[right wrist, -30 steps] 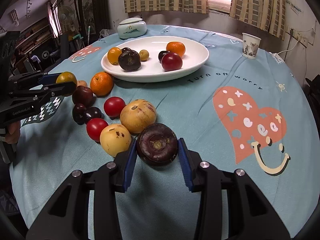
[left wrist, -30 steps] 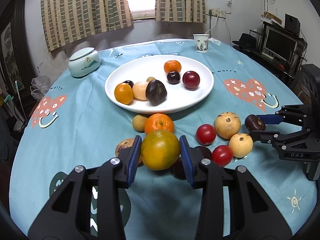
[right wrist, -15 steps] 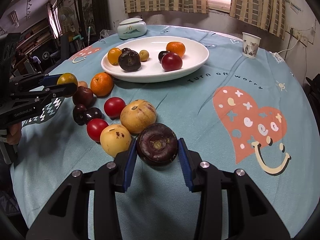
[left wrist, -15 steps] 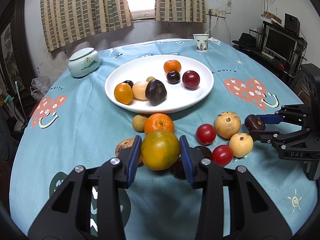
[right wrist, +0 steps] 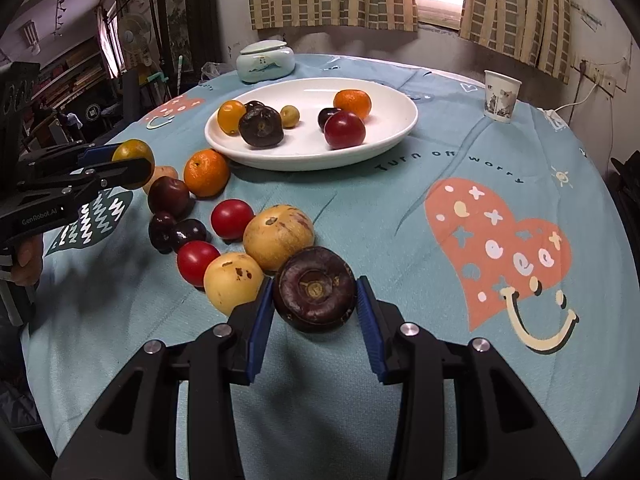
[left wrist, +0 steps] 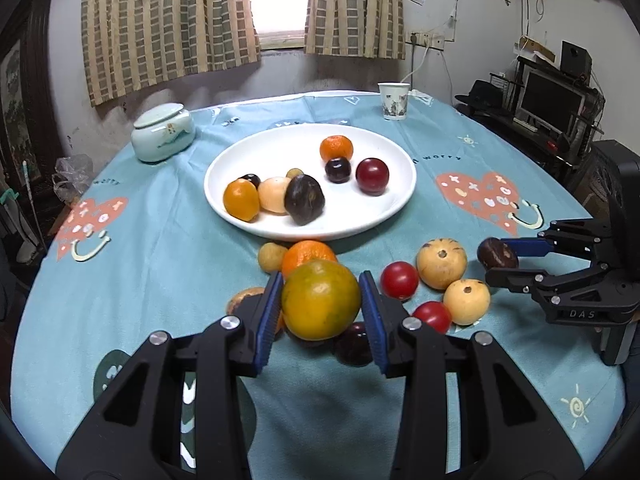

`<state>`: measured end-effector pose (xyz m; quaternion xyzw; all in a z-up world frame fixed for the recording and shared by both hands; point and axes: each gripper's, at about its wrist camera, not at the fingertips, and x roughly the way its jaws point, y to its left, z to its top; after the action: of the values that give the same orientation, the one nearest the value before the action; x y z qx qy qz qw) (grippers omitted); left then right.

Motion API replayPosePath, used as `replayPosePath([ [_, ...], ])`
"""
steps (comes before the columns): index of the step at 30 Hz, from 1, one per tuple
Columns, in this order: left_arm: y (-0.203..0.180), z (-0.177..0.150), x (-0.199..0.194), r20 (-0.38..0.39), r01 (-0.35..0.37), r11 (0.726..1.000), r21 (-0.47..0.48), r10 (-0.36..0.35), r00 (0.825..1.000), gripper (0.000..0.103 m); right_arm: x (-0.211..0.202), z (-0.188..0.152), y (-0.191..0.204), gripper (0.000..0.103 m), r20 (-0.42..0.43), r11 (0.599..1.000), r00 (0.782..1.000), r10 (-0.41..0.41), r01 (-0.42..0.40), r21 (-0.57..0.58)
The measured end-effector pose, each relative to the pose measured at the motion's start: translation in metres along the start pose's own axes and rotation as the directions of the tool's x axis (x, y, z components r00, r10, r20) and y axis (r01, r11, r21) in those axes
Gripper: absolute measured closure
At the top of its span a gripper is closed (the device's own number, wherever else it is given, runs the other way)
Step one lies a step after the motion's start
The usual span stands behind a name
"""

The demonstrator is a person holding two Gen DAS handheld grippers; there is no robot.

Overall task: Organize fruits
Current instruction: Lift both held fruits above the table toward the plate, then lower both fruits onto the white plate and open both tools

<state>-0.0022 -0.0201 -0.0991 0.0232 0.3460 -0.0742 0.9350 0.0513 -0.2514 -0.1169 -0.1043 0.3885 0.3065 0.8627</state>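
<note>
My left gripper [left wrist: 321, 308] is shut on a green-orange citrus [left wrist: 321, 305] held above the loose fruit; it also shows in the right wrist view [right wrist: 134, 159]. My right gripper [right wrist: 316, 294] is shut on a dark purple mangosteen [right wrist: 315, 288], seen from the left wrist view [left wrist: 497, 253] at the right. A white plate [left wrist: 392, 208] at the table's middle holds several fruits. Loose on the cloth lie an orange [right wrist: 206, 173], red tomatoes [right wrist: 232, 218], yellow fruits [right wrist: 278, 237] and dark plums [right wrist: 168, 197].
A pale green lidded jar [left wrist: 163, 132] stands at the back left and a paper cup [left wrist: 394, 101] at the back right. The round table has a teal cloth [right wrist: 460, 200] with heart prints. A desk with a monitor [left wrist: 552, 100] stands to the right.
Both grippers keep their fruits held. The left gripper with the citrus has risen slightly; the right gripper has hardly moved.
</note>
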Motion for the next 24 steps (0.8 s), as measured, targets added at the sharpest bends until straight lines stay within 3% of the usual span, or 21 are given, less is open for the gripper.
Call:
replayPosePath([
  [6, 0.006, 0.013, -0.008, -0.021, 0.038, 0.999, 0.002, -0.038, 0.999, 0.064, -0.015, 0.018, 0.000, 0.062, 0.054, 0.999, 0.998, 0.013, -0.016, 0.047],
  [11, 0.023, 0.048, -0.007, 0.010, -0.017, 0.999, 0.040, 0.016, 1.000, 0.064, -0.027, 0.051, 0.014, 0.061, 0.109, 1.000, 0.994, 0.007, -0.006, -0.008],
  [16, 0.039, 0.092, 0.037, -0.037, -0.086, 0.996, 0.025, 0.087, 0.996, 0.064, -0.008, 0.099, 0.028, 0.061, 0.145, 0.999, 0.989, 0.008, -0.002, -0.038],
  [24, 0.052, 0.124, 0.110, -0.133, -0.136, 0.991, -0.005, 0.135, 0.982, 0.063, 0.060, 0.147, 0.024, 0.060, 0.089, 1.000, 0.996, -0.027, 0.028, -0.011],
])
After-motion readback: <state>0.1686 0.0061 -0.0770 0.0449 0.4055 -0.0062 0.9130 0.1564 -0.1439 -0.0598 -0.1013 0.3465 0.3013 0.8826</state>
